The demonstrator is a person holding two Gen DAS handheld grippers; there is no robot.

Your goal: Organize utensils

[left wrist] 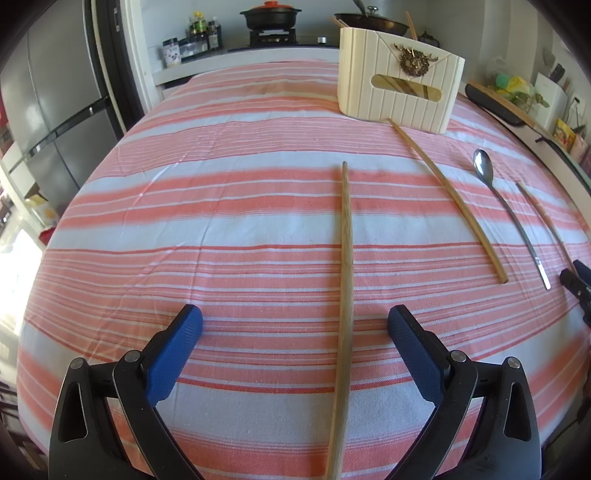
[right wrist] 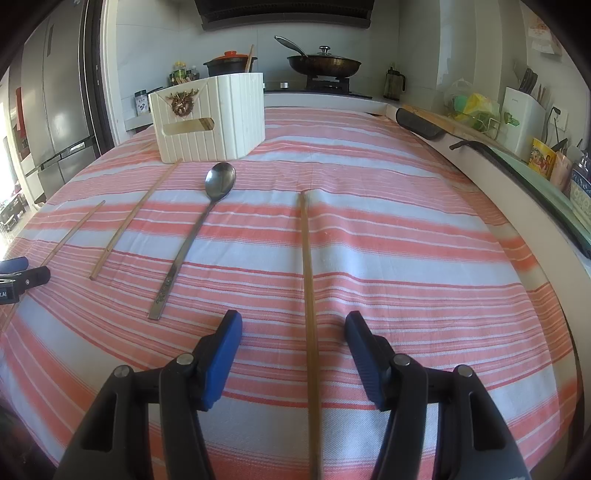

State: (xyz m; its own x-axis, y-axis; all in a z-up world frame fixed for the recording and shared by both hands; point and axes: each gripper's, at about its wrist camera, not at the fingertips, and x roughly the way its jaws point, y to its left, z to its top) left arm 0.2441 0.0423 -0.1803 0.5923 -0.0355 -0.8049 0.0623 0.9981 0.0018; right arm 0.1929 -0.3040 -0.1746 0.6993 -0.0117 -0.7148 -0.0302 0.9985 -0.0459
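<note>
A cream ribbed utensil holder (left wrist: 400, 90) stands at the far side of the striped cloth, with chopsticks inside; it also shows in the right wrist view (right wrist: 210, 118). My left gripper (left wrist: 294, 325) is open, its fingers either side of a wooden chopstick (left wrist: 346, 277) lying on the cloth. My right gripper (right wrist: 293, 328) is open around another chopstick (right wrist: 308, 295). A metal spoon (right wrist: 195, 236) and a second loose chopstick (right wrist: 133, 218) lie between the two; they also show in the left wrist view, spoon (left wrist: 509, 218), chopstick (left wrist: 448, 203). The left chopstick (right wrist: 72, 232) shows at far left.
The table wears a pink and white striped cloth (left wrist: 221, 221). A stove counter with a pot (left wrist: 269, 16) and a wok (right wrist: 323, 64) lies behind. A fridge (left wrist: 48, 110) stands left. A cluttered counter (right wrist: 517, 122) runs along the right.
</note>
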